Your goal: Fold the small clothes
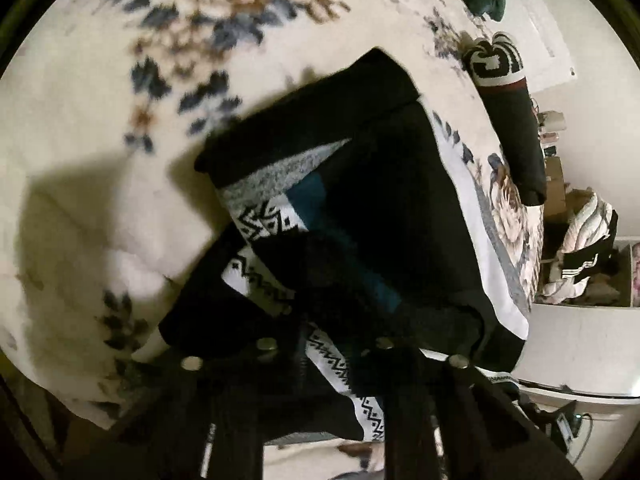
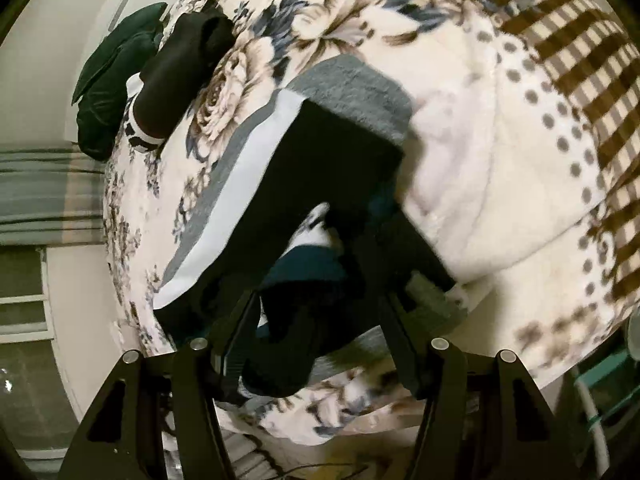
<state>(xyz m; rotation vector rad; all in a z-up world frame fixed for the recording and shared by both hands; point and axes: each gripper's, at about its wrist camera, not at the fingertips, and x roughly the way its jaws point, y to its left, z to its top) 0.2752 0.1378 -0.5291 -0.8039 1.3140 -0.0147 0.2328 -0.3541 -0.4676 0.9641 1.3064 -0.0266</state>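
Pinching the patterned band of a dark sock [image 1: 360, 216] in the nearly closed left gripper [image 1: 324, 336] to lift it off the floral blanket [image 1: 100, 128], with the right gripper [image 2: 320, 280] spread wide around its lower end, apparently readying a fold.

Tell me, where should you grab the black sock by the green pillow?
Grip the black sock across its plain middle, coming down from above. It lies flat and long on the blanket, with its patterned cuff at one end, so fingers set across the narrow width should close around it.
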